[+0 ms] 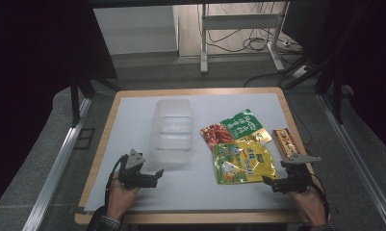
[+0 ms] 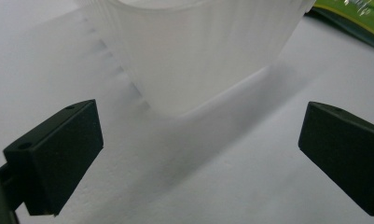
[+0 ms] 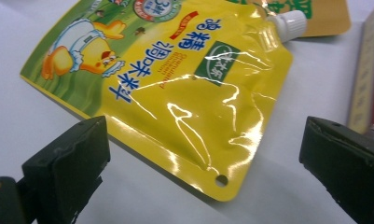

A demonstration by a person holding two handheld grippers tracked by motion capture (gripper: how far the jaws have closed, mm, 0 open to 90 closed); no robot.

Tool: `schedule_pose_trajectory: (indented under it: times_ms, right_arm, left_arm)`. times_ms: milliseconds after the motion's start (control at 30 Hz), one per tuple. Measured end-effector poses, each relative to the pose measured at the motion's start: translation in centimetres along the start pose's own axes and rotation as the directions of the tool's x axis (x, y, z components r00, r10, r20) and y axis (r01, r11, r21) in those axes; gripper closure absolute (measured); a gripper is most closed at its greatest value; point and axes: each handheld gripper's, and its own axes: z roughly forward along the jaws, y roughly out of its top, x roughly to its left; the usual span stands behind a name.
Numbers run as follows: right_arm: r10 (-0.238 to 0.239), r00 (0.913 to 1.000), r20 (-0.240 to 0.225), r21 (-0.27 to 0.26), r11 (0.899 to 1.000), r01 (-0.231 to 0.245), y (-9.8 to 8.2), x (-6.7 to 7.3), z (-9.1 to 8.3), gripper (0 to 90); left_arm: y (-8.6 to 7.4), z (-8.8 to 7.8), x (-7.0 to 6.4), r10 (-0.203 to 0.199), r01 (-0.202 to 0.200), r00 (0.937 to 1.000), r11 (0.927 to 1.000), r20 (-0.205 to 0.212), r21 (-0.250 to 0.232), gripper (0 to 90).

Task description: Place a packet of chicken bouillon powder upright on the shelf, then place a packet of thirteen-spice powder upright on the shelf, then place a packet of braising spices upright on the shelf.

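A clear plastic bin [image 1: 172,131] stands upright in the middle of the white table sheet [image 1: 133,120]. My left gripper [image 1: 154,177] rests open just in front of the bin's near left corner [image 2: 194,60], with nothing between its jaws. To the right lies a yellow spouted pouch [image 1: 243,162], with a green and red packet [image 1: 234,127] behind it. My right gripper [image 1: 270,182] is open at the pouch's near right corner [image 3: 189,107], and its jaws stand either side of that corner without touching it.
A red and gold box [image 1: 286,143] lies by the table's right edge, close to my right gripper; its side [image 3: 367,84] is seen in the right gripper view. The wooden table rim [image 1: 100,139] frames the sheet. Beyond the table stand a metal frame and cables [image 1: 238,38].
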Motion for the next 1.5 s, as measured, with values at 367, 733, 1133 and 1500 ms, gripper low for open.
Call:
schedule_pose_trajectory:
  times_ms: [367,733,1133,1500]
  right_arm:
    - [-0.028,0.9996,0.002,0.001,1.0,0.028,0.1,0.3,0.2,2.0]
    - [-0.016,0.9998,0.008,-0.011,1.0,0.016,0.1,0.2,0.0,2.0]
    - [-0.026,0.9995,0.016,-0.01,1.0,0.026,0.1,0.3,-0.1,2.0]
    - [-0.026,0.9994,0.022,-0.017,0.999,0.027,0.2,0.3,-0.2,2.0]
  left_arm:
    - [0.0,0.0,-0.3,0.038,-0.038,0.999,0.9993,-0.024,0.007,0.0]
    - [0.2,-0.1,-0.7,0.043,-0.041,0.9986,0.998,-0.031,0.048,0.0]
    - [0.7,-1.1,-1.2,0.055,-0.055,0.9985,0.9971,0.003,0.053,5.0]
    - [1.0,-2.1,-2.5,0.14,-0.141,0.989,0.9897,0.047,0.021,24.5]
